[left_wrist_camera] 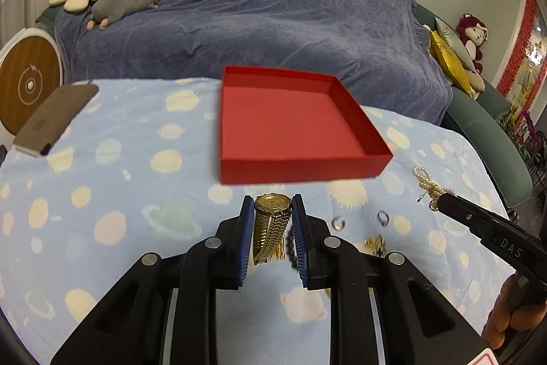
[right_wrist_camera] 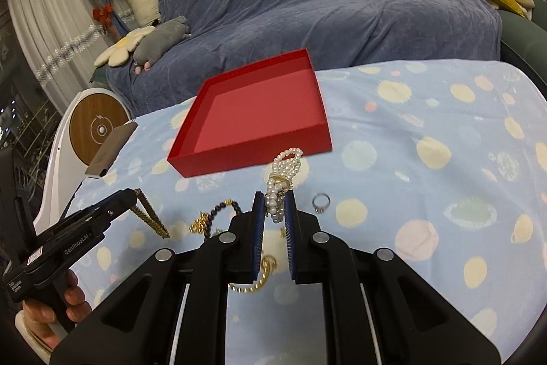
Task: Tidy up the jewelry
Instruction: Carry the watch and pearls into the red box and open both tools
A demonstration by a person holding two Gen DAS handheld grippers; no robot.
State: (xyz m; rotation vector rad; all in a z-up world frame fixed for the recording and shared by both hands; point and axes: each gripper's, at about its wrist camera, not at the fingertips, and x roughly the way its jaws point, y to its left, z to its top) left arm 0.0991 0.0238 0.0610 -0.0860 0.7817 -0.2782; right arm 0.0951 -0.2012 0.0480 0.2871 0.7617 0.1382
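Observation:
A shallow red box (left_wrist_camera: 290,125) lies open on the blue patterned cloth; it also shows in the right wrist view (right_wrist_camera: 253,115). My left gripper (left_wrist_camera: 272,204) is shut on a gold watch (left_wrist_camera: 270,221), held above the cloth just in front of the box. In the right wrist view the left gripper (right_wrist_camera: 131,194) holds the watch band (right_wrist_camera: 152,216) hanging down. My right gripper (right_wrist_camera: 275,197) is shut on a pearl bracelet (right_wrist_camera: 285,173), whose loop sticks out toward the box. The pearl bracelet also shows in the left wrist view (left_wrist_camera: 425,182).
On the cloth lie a silver ring (right_wrist_camera: 321,202), a dark bead bracelet with gold (right_wrist_camera: 212,216), a gold chain (right_wrist_camera: 259,276), and a small hoop (left_wrist_camera: 338,223). A brown phone-like slab (left_wrist_camera: 56,120) lies at the table's left edge. A blue-covered sofa (left_wrist_camera: 256,16) stands behind.

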